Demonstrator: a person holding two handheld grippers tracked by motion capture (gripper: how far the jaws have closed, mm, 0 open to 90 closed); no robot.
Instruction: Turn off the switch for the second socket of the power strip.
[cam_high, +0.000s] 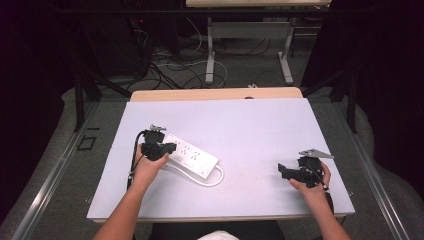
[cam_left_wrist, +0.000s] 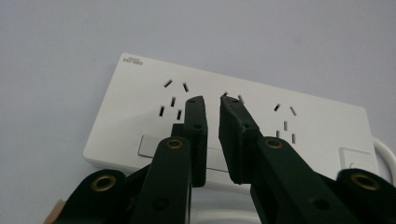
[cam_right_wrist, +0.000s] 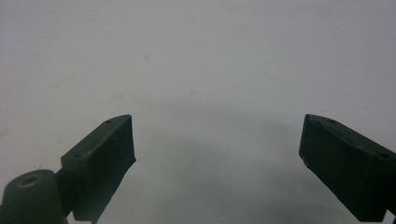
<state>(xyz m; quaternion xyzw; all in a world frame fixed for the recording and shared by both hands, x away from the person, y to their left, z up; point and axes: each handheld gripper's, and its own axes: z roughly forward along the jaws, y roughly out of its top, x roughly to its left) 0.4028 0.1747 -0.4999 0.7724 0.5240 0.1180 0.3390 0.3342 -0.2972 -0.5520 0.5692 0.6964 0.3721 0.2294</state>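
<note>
A white power strip (cam_high: 192, 152) lies flat on the left half of the white table top (cam_high: 250, 130), its white cord (cam_high: 218, 179) looping off its near end. My left gripper (cam_high: 170, 148) hovers over the strip's left end. In the left gripper view its jaws (cam_left_wrist: 212, 100) stand a narrow gap apart above the strip's socket face (cam_left_wrist: 140, 107), with nothing between them. At the table's right side my right gripper (cam_high: 282, 170) points left over bare surface. Its jaws (cam_right_wrist: 217, 135) are spread wide with nothing in them.
Bare white surface stretches between the two grippers and toward the far edge. A wooden strip (cam_high: 215, 94) borders the far side. Beyond it, cables (cam_high: 170, 67) lie on the floor by another table's legs (cam_high: 210, 60). Metal rails (cam_high: 50, 180) run along both sides.
</note>
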